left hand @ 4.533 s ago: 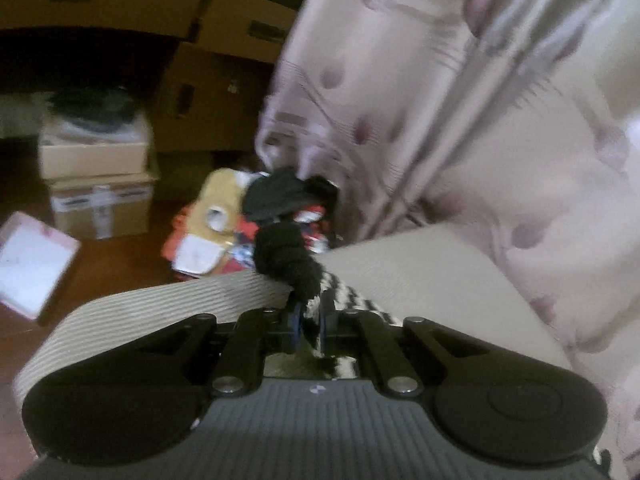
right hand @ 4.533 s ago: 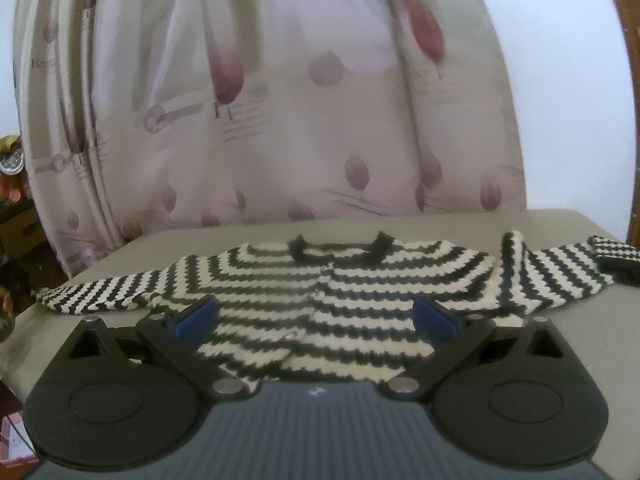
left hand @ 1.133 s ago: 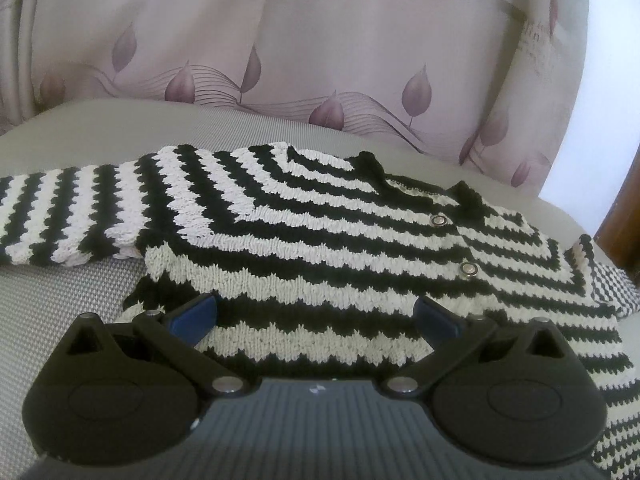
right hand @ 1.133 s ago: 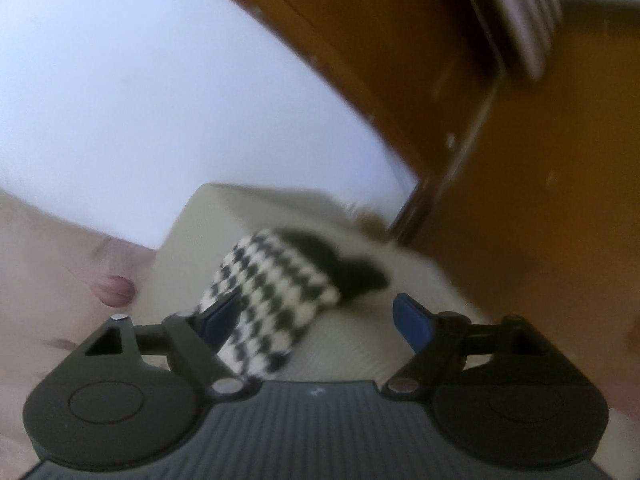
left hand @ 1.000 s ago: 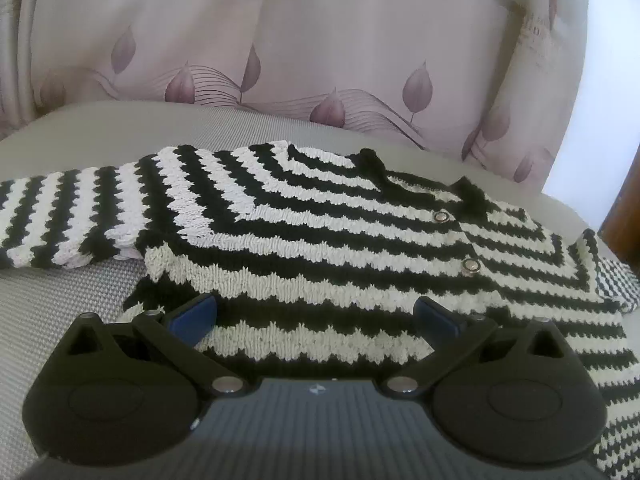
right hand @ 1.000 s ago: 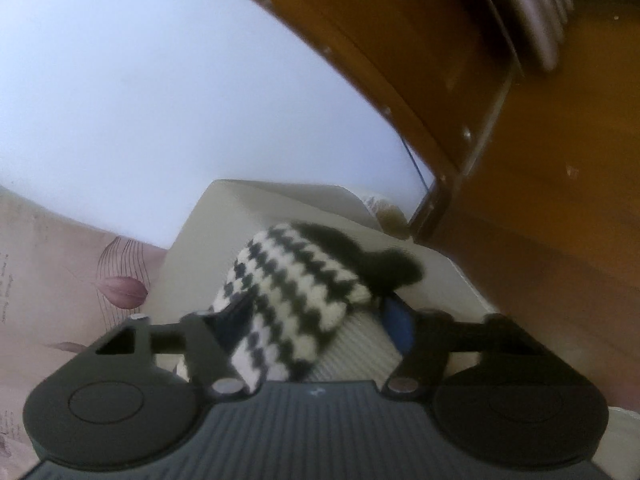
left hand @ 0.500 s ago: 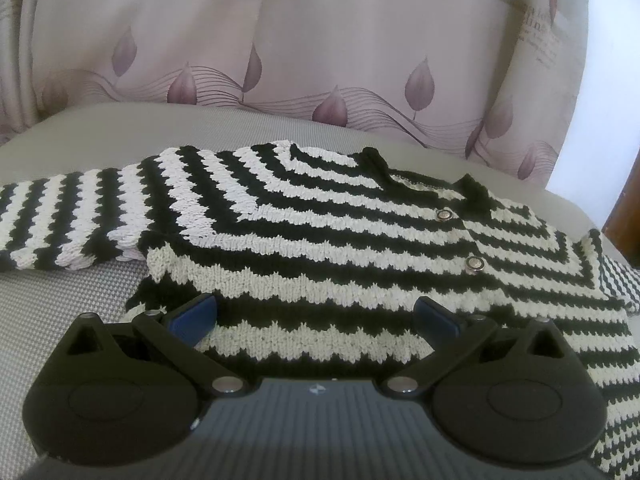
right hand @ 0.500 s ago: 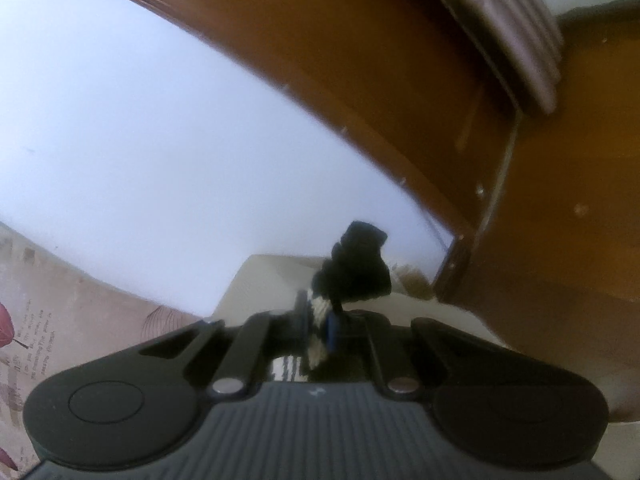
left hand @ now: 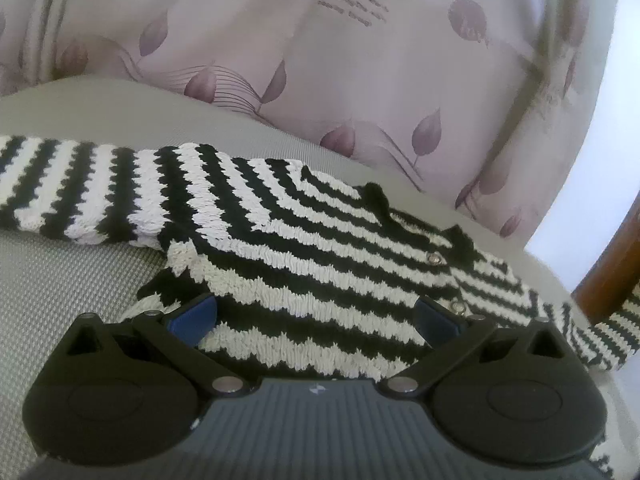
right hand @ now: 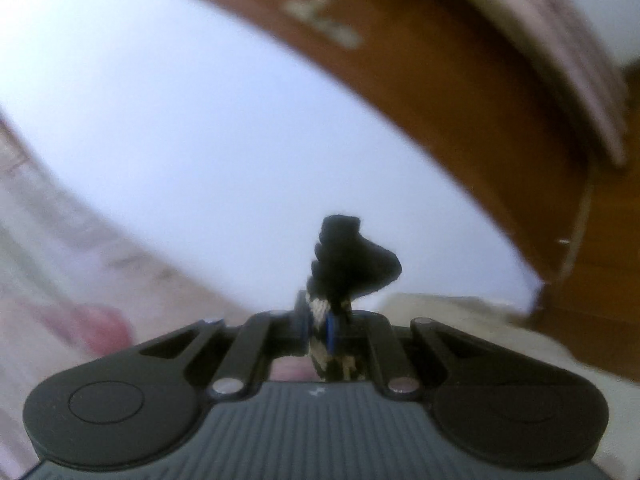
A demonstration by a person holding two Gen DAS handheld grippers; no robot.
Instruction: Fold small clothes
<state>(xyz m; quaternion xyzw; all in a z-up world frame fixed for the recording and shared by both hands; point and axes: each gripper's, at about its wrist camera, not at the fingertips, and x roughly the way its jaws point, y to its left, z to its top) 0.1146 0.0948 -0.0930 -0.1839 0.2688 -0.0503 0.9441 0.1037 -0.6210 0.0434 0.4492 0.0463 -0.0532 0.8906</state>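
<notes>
A small black-and-white striped knitted cardigan [left hand: 304,248] lies flat on a grey cushioned surface [left hand: 60,280], buttons up, its left sleeve [left hand: 60,188] stretched out to the left. My left gripper [left hand: 316,316] is open, low over the cardigan's lower hem, empty. My right gripper [right hand: 318,326] is shut on the cardigan's right sleeve cuff [right hand: 348,256], whose black end sticks up between the fingers, lifted off the surface. The raised sleeve also hangs at the right edge of the left wrist view [left hand: 616,328].
A pink curtain with purple leaves [left hand: 320,60] hangs behind the cushion. A brown wooden frame [right hand: 460,92] and white wall [right hand: 200,140] stand to the right. The cushion edge [right hand: 460,312] shows below the right gripper.
My right gripper closed on the right sleeve cuff and lifted it up. My left gripper, open since releasing the left sleeve, moved slightly closer over the cardigan's hem.
</notes>
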